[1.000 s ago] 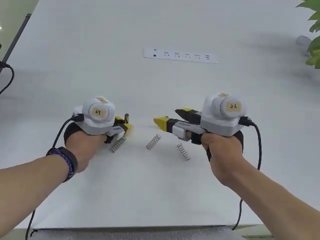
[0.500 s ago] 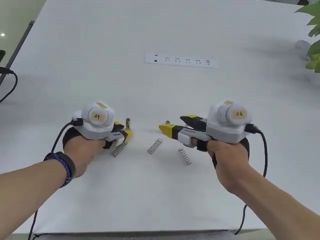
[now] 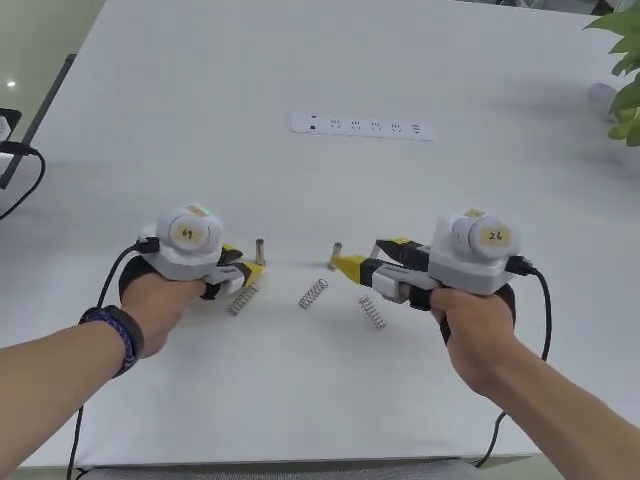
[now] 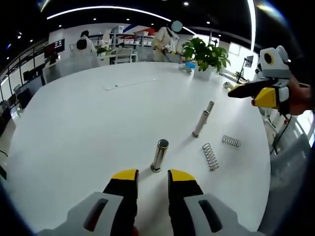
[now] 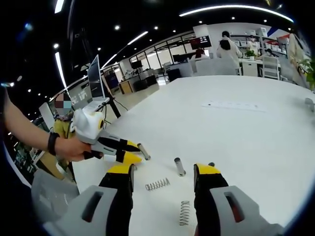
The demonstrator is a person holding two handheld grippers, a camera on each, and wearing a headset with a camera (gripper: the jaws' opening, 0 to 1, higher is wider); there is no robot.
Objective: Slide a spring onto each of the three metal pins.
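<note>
Three short metal pins stand upright on the white table; two of them show in the head view, the left pin [image 3: 260,250] and the middle pin [image 3: 335,256]. Three springs lie flat in front of them: the left spring [image 3: 241,298], the middle spring [image 3: 313,292] and the right spring [image 3: 372,311]. My left gripper [image 3: 246,270] is narrowly open and holds nothing, its tips just short of the nearest pin [image 4: 159,155]. My right gripper [image 3: 368,254] is wide open and holds nothing, beside the middle pin [image 5: 179,166] and above a spring [image 5: 184,212].
A white power strip [image 3: 362,126] lies farther back on the table. Green plant leaves [image 3: 625,70] hang over the far right corner. Cables trail from both grippers toward the table's front edge. People and desks stand in the room beyond the table.
The head camera has shifted. My right gripper has drawn back to the right, uncovering the middle pin. My left gripper has pulled slightly back from the left pin.
</note>
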